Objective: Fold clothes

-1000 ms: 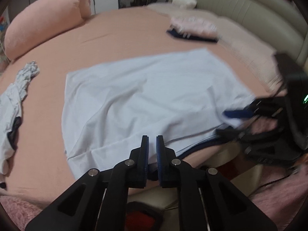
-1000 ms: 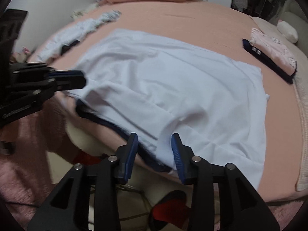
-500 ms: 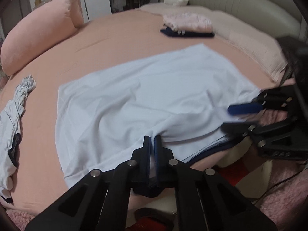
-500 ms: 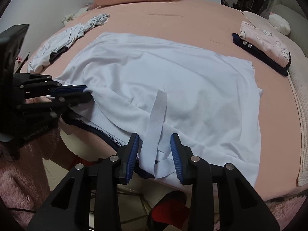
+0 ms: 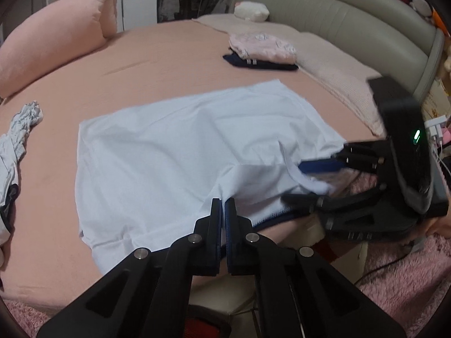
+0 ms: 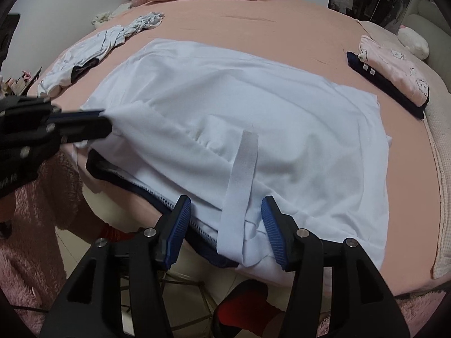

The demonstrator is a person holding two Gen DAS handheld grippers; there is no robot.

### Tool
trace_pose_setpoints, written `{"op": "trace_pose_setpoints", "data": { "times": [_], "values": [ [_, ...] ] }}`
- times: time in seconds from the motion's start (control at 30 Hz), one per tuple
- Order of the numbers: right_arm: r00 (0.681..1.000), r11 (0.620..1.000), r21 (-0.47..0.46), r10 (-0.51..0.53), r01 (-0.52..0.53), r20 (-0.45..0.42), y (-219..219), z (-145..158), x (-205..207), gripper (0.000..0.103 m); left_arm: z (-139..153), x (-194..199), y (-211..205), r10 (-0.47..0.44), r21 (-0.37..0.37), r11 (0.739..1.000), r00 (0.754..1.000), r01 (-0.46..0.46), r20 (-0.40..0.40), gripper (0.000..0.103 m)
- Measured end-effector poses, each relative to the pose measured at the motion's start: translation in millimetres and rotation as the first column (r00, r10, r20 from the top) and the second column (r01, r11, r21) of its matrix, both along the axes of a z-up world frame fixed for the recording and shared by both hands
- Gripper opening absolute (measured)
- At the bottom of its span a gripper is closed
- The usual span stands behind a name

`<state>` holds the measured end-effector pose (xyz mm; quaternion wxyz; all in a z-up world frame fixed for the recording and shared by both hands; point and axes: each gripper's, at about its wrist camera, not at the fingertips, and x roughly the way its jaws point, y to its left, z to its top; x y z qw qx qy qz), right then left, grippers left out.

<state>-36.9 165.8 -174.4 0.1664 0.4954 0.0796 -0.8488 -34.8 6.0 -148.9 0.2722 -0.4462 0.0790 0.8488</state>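
White cotton shirt lies spread over the bed's near edge, its hem now clenched in the left tongs while the right tongs have just been widening around a loose strip (released, unpinched), leaving open sheet beyond for folding.

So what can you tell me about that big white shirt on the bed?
The white shirt looks like soft, thin cotton with a dark blue trimmed edge at the near side. It lies spread and wrinkled on the peach bed, its near edge hanging off. A white strip of cloth lies across it. The left gripper is shut on a pinch of the near edge. The right gripper is open, its jaws having just widened, with the strip between them and the pads not pressing.
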Motion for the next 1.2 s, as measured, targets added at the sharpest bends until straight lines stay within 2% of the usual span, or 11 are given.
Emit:
{"op": "trace_pose_setpoints", "data": {
  "times": [0.07, 0.13, 0.2, 0.47, 0.67, 0.7, 0.73, 0.8, 1.0, 1.1, 1.2],
  "values": [
    [1.0, 1.0, -0.002, -0.007, 0.007, -0.011, 0, 2, 1, 0.019, -9, 0, 1, -0.006, -0.037, 0.999, 1.0, 0.007, 0.03, 0.003],
    [1.0, 1.0, -0.013, -0.019, 0.019, 0.001, 5, 2, -1, 0.007, -15, -1, 3, -0.016, -0.061, 0.998, 0.999, 0.019, 0.048, 0.003],
    [1.0, 0.998, -0.048, -0.027, 0.028, 0.015, 11, 5, -1, 0.005, -18, -1, 5, -0.025, -0.068, 0.997, 0.998, 0.029, 0.055, 0.003],
    [0.999, 0.994, -0.1, -0.033, 0.035, 0.022, 25, 16, 14, 0.003, -20, -10, -2, 0.007, -0.036, 0.999, 0.995, -0.003, 0.097, 0.003],
    [0.996, 0.995, -0.054, -0.084, 0.086, 0.037, 33, 15, 17, 0.004, -22, -14, -6, 0.022, -0.013, 1.0, 0.989, -0.02, 0.148, 0.008],
    [0.994, 0.994, -0.044, -0.1, 0.102, 0.038, 36, 15, 17, 0.005, -20, -13, -6, 0.025, -0.012, 1.0, 0.99, -0.023, 0.136, 0.018],
    [0.992, 0.992, -0.042, -0.118, 0.119, 0.041, 40, 16, 17, 0.01, -17, -12, -6, 0.029, -0.009, 1.0, 0.992, -0.028, 0.123, 0.036],
    [0.988, 0.986, -0.064, -0.15, 0.153, 0.047, 50, 18, 16, 0.031, -13, -12, -7, 0.036, 0.011, 0.999, 0.994, -0.037, 0.099, 0.045],
    [0.983, 0.964, -0.192, -0.184, 0.182, 0.007, 51, 32, -5, 0.034, -5, -26, -10, 0.057, 0.128, 0.989, 0.995, -0.068, 0.085, 0.045],
    [0.975, 0.972, -0.087, -0.211, 0.216, 0.068, 48, 15, -19, 0.034, -11, -41, -22, 0.119, 0.15, 0.979, 0.983, -0.14, 0.136, 0.045],
    [0.967, 0.972, -0.058, -0.219, 0.229, 0.133, 57, 2, -13, 0.033, -23, -48, -36, 0.183, 0.102, 0.973, 0.964, -0.205, 0.194, 0.045]
  ]
}}
